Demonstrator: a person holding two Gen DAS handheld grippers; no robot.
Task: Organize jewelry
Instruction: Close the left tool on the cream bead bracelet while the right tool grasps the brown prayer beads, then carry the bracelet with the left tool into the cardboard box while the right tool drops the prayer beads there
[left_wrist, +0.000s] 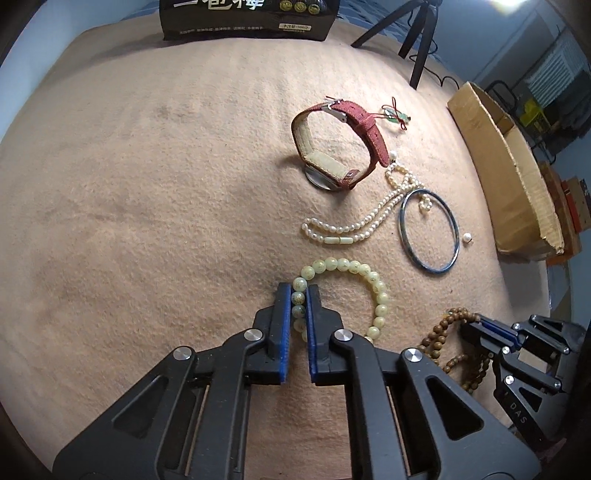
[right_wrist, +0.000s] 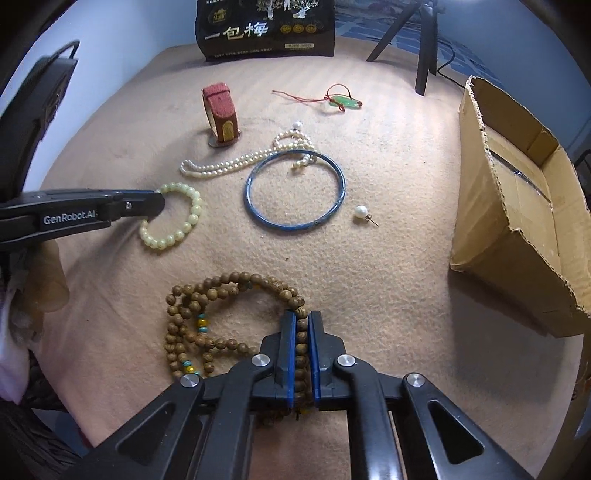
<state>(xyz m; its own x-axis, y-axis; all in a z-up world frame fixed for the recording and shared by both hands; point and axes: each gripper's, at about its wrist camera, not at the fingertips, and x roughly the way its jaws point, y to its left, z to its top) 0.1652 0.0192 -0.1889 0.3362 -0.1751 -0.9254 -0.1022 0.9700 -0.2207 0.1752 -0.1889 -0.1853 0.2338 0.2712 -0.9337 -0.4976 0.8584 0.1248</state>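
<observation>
Here the left gripper pinches glossy pale-green beads, the right gripper round wooden beads.

Home room: blanket-covered bed, radiator

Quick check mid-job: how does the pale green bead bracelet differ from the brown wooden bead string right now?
The pale green bead bracelet is one open loop of larger, glossy beads; the brown wooden bead string is smaller matte beads bunched in several coils, with turquoise and yellow accents. The bracelet is in the left tool; the string is in the right tool. Shared: both lie on the beige cloth, each pinched by a shut tool.
</observation>
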